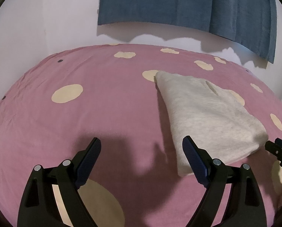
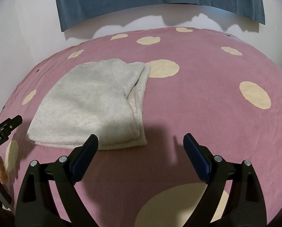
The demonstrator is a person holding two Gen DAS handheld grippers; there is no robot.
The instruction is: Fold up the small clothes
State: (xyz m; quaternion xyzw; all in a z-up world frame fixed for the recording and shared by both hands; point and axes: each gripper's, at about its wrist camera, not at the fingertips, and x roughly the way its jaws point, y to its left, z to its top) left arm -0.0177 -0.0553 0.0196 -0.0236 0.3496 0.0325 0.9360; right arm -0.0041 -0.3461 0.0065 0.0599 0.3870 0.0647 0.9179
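Knitwear, a grey folded garment (image 2: pixel 91 104), lies on the pink bed (image 2: pixel 197 104), looking soft, light and floppy. Both the left tool (image 1: pixel 141 160) and right tool (image 2: pixel 141 157) hang released and empty; the stacked near edge looks the best hold.

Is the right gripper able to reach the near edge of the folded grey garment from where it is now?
Probably yes. The right gripper is open and empty, the grey garment lies just ahead to its left on the pink bedcover, and nothing lies between them.

Bed layout, two wrist views
Folded garment (image 1: pixel 207 117) lies on bed (image 1: pixel 84 113), centre-right in left view, centre-left (image 2: pixel 91 104) in right view; curtain (image 1: pixel 178 1) hangs behind, along frame top.
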